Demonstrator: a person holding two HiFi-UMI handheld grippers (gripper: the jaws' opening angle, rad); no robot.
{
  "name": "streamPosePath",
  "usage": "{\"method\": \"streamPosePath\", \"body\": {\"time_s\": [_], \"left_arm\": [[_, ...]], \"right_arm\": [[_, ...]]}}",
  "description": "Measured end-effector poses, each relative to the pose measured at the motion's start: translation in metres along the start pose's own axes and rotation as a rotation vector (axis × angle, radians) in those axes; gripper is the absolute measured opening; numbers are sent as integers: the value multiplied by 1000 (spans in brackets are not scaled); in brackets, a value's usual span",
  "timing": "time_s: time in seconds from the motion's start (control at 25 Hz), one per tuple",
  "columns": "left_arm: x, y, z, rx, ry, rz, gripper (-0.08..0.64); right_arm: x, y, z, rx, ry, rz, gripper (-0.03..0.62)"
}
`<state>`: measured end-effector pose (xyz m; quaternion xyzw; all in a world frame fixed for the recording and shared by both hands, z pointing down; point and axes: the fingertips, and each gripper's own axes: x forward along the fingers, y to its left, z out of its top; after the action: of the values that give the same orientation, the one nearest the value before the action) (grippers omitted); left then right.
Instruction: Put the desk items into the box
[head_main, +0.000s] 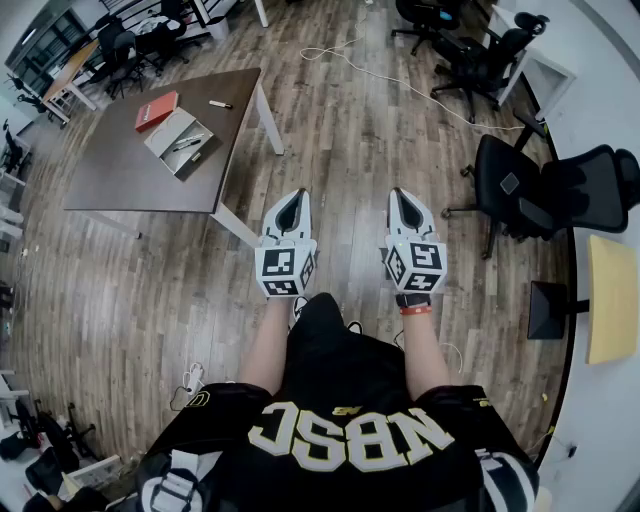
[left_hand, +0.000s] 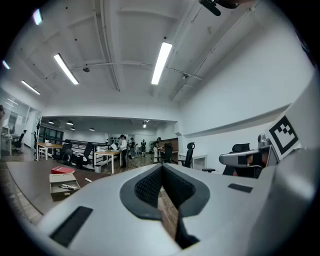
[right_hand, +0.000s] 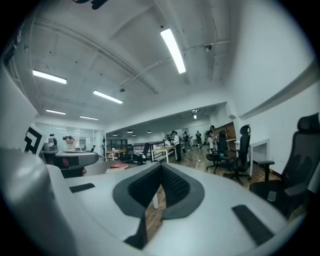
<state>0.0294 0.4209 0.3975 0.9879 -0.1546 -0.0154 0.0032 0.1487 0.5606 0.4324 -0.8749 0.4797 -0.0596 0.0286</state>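
Observation:
A dark brown table stands away to my upper left in the head view. On it lie an open cardboard box with pens inside, a red notebook beside the box, and a loose marker. My left gripper and right gripper are held side by side above the wooden floor, well short of the table, both shut and empty. The left gripper view shows its tips meeting, with the box and notebook far off at left. In the right gripper view the jaws are also together.
Black office chairs stand to my right, and more at the far right. A white cable runs across the floor. A yellow-topped desk is at the right edge. People stand at distant desks.

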Motion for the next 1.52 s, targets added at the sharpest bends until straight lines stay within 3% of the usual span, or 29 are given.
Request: {"method": "streamPosePath", "body": {"time_s": [0.32,0.68,0.96,1.16,1.52], "left_arm": [[28,38,-18,-16,8,49,14],[111,139,-12,-28,-26,99,14],[155,259,12,-21,-66,229,14],[160,338,13,-32,-58,300,14],[150,427,-14,-101,-40,441,14]], "right_arm": [[54,13,-12,12,23,62,9],[192,46,-2,9,38,138,9],[324,121,22,-39,42,285,9],[398,199,18,-63,73,405,9],[475,288,-14,-142,171,575,9]]}}
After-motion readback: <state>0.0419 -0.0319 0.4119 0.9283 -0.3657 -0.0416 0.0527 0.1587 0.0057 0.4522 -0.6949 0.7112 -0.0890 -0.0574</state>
